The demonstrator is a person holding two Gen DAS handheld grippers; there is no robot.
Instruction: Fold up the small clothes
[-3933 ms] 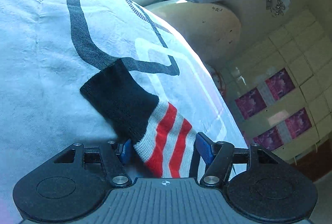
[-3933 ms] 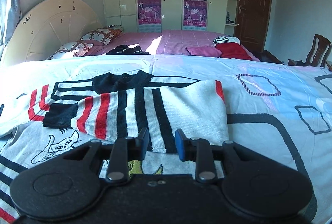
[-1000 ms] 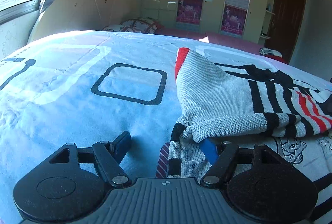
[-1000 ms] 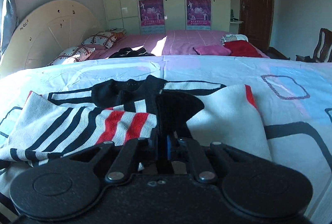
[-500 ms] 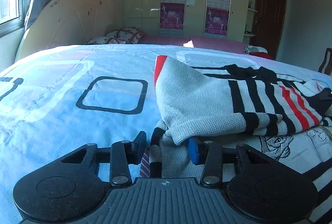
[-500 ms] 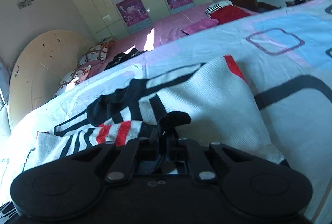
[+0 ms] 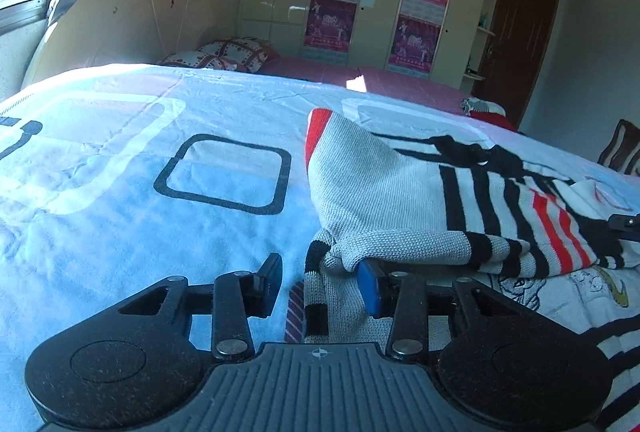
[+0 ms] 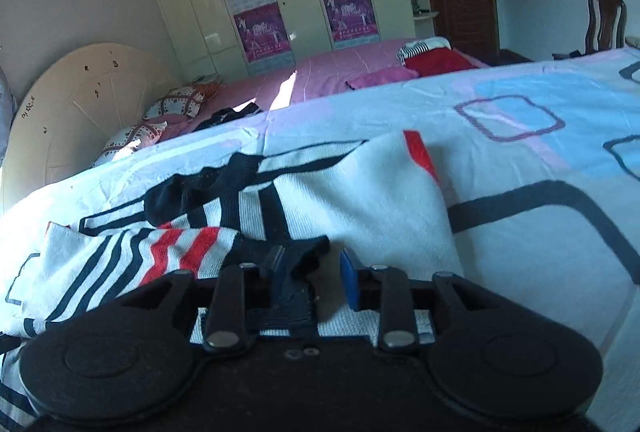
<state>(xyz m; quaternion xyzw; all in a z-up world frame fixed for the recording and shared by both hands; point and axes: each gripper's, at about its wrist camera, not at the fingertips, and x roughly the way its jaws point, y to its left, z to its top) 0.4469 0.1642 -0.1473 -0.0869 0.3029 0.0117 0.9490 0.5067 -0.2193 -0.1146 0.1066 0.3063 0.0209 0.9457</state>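
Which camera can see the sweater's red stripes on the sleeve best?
The right wrist view: the sleeve's red stripes lie close and unhidden beside the right claw. In the left wrist view they sit far off by the right edge.

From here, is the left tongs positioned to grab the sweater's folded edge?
Probably yes: the left tongs stands open with the striped sweater's folded edge already between its fingers, on the bedspread, nothing blocking.
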